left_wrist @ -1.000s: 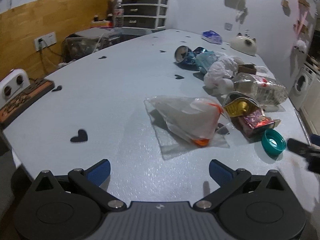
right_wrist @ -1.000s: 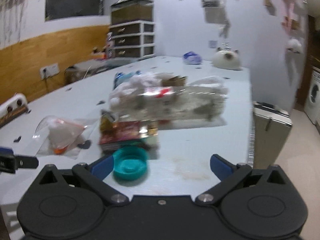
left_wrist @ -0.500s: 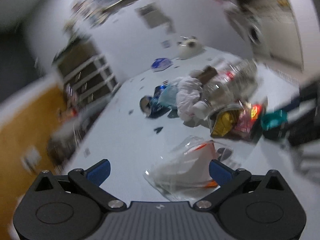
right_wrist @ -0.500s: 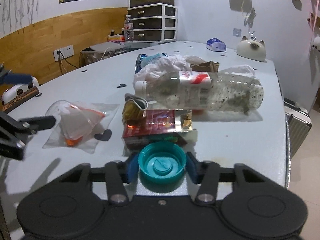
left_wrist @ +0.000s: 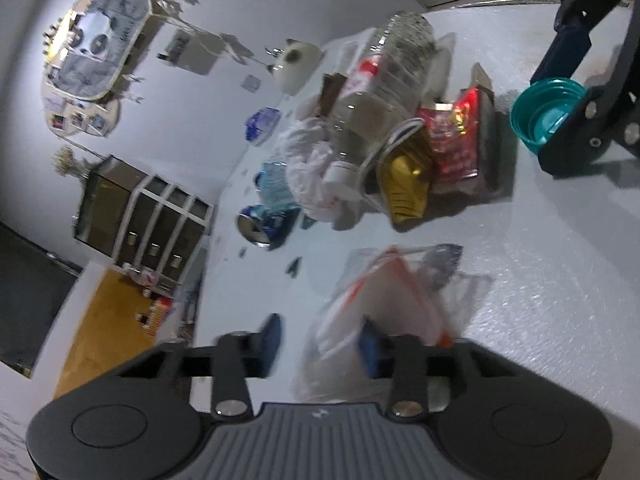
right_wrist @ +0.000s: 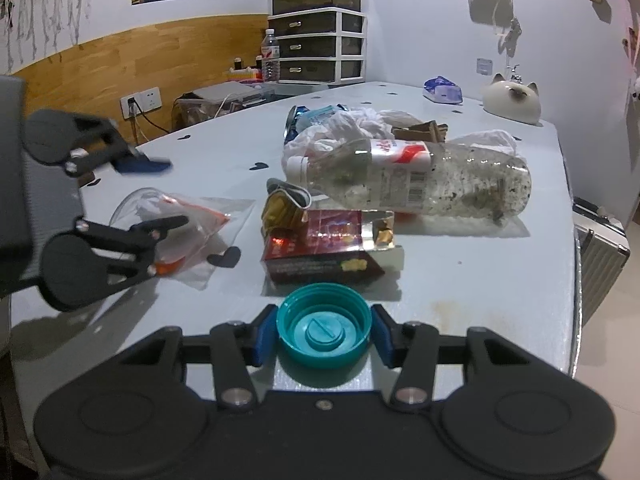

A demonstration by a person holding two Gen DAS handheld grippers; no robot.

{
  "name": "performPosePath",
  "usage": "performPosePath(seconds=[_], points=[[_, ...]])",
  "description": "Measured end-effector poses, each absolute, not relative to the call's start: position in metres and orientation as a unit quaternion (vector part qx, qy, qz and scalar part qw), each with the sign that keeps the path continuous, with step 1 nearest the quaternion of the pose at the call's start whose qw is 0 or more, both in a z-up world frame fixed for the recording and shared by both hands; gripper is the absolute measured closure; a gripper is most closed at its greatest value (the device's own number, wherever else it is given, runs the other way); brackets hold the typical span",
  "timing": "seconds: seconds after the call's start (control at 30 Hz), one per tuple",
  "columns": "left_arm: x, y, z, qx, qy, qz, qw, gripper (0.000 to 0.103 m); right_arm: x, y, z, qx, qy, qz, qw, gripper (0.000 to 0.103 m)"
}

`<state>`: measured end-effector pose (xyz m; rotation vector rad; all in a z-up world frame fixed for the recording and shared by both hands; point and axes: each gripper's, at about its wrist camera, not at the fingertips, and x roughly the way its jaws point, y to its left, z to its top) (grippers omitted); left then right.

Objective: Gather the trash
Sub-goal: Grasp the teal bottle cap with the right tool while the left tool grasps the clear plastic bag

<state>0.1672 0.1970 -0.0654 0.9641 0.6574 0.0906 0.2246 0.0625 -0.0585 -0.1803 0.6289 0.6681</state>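
Teal plastic, the bottle cap (right_wrist: 323, 336) sits pinched between the right hand-held gripper (right_wrist: 323, 338) pads at the near edge of the surface (right_wrist: 460, 264). Left hand-held gripper (left_wrist: 320, 344) gapes around the clear bag (left_wrist: 384, 312), not yet clamped. Bottle (right_wrist: 416, 184), wrappers and tissue remain uncollected beyond.

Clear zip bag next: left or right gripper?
Left. The left gripper already straddles the clear zip bag, jaws open around it. The right gripper is busy, jaws shut on the teal cap.
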Motion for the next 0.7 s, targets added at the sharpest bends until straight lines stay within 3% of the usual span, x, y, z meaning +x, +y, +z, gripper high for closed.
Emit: performPosePath(seconds=[0.33,0.7], points=[[0.152,0.197,-0.042,0.326,0.301,0.045,0.895,0.081,0.214,0.045,-0.052,-0.068,0.299,0.323,0.895,0.053],[0.104,0.185,-0.012,0.129,0.234,0.035,0.963,0.086,0.189,0.018,-0.037,-0.051,0.271,0.32,0.906,0.053]])
